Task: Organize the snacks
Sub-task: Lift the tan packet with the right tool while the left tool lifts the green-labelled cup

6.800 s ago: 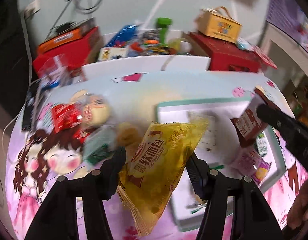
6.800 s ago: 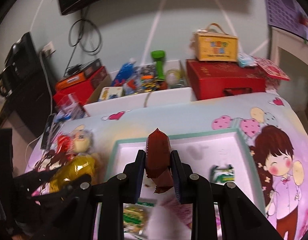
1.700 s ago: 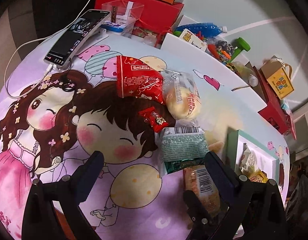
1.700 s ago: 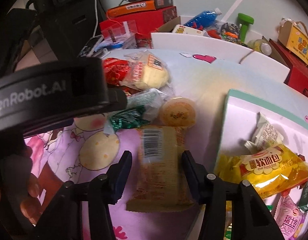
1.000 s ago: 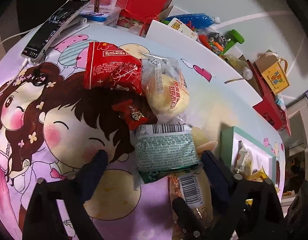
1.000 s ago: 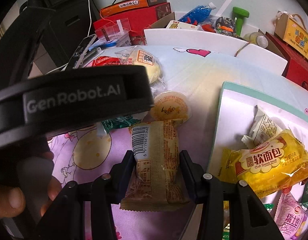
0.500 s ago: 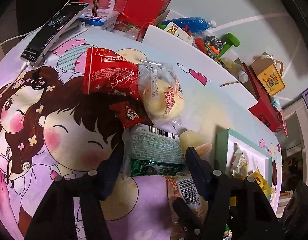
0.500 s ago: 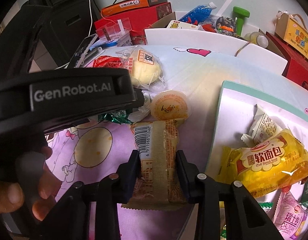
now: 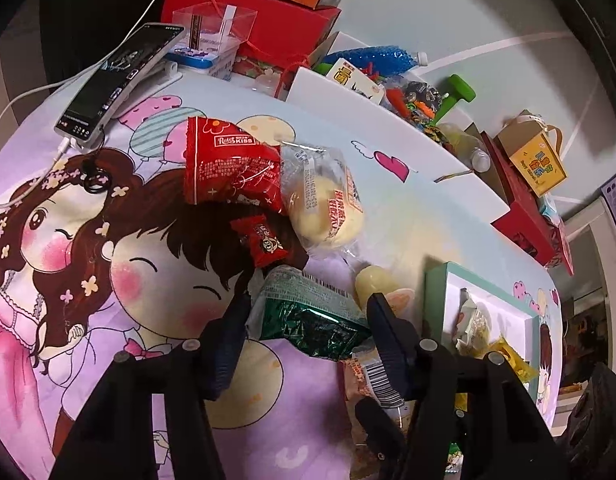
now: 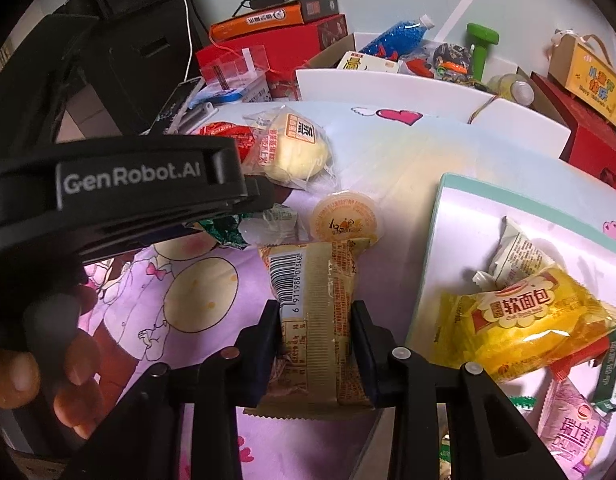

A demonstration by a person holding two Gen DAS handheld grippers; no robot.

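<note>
The left gripper [image 9: 306, 316], wide apart a second ago, is closing on the crinkled green foil snack packet [image 9: 308, 314]. The right gripper [image 10: 314, 338] has tightened onto the long tan wrapped cake [image 10: 316, 312]. Both packets lie on the cartoon-printed cloth (beside the teal-rimmed white tray [image 10: 436, 216]), likely ready to lift.
</note>
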